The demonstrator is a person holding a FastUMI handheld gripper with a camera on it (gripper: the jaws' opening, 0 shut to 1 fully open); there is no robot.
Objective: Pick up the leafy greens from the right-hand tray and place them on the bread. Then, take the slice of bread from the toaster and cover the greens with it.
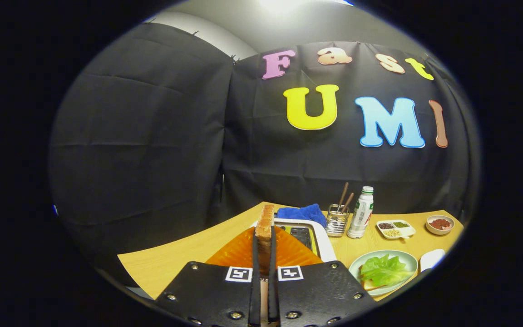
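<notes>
My gripper point(264, 247) is shut on a slice of toasted bread point(265, 222), held edge-on and upright between both fingers, lifted above the table. Just beyond and right of the fingers stands the white toaster point(323, 243) with its dark slots showing. Further right, a pale green plate point(409, 259) carries the leafy greens point(384, 270), which lie on a slice of bread point(367, 284) whose corner peeks out under them.
An orange ribbed mat point(239, 252) lies under the held slice. Behind the toaster are a blue cloth point(304, 212), a utensil holder point(337, 221) and a white bottle point(361, 219). A divided condiment dish point(395, 228), a small bowl point(440, 224) and a white tray edge point(431, 259) sit right.
</notes>
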